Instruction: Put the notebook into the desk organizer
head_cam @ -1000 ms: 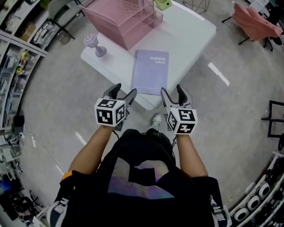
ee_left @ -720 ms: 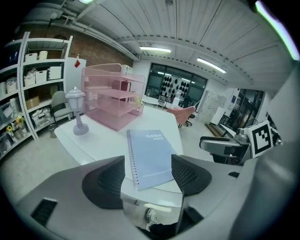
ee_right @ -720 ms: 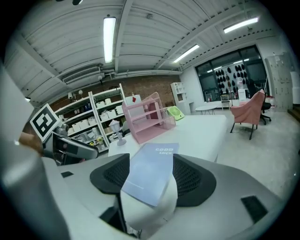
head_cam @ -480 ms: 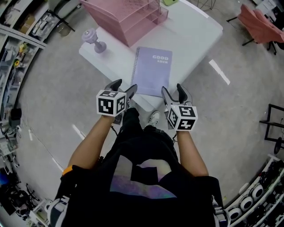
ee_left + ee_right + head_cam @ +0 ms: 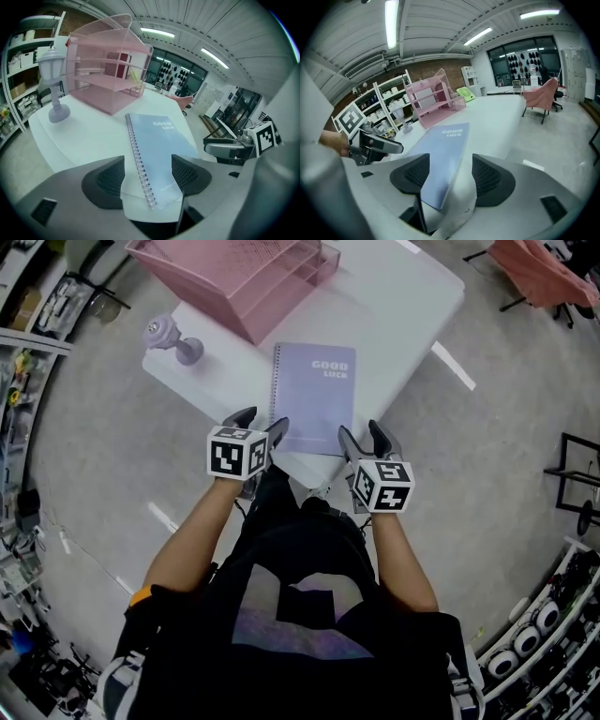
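A lilac spiral notebook (image 5: 314, 397) lies flat on the white table (image 5: 403, 306), its near edge by the table's front corner. The pink wire desk organizer (image 5: 234, 276) stands at the table's far side. My left gripper (image 5: 258, 426) is open, its jaws straddling the notebook's (image 5: 157, 150) near left corner and spiral binding without touching it. My right gripper (image 5: 364, 437) is open too, at the notebook's (image 5: 440, 157) near right corner. The organizer (image 5: 105, 75) shows beyond the notebook in the left gripper view, and the organizer (image 5: 433, 103) also appears in the right gripper view.
A small grey lantern-shaped lamp (image 5: 169, 338) stands at the table's left corner. A green object (image 5: 465, 93) sits behind the organizer. Shelving (image 5: 28, 352) lines the left side of the room. A chair with pink cloth (image 5: 539, 273) stands to the right.
Both grippers have moved forward to the notebook's near edge, now flanking its two near corners. Both remain open.
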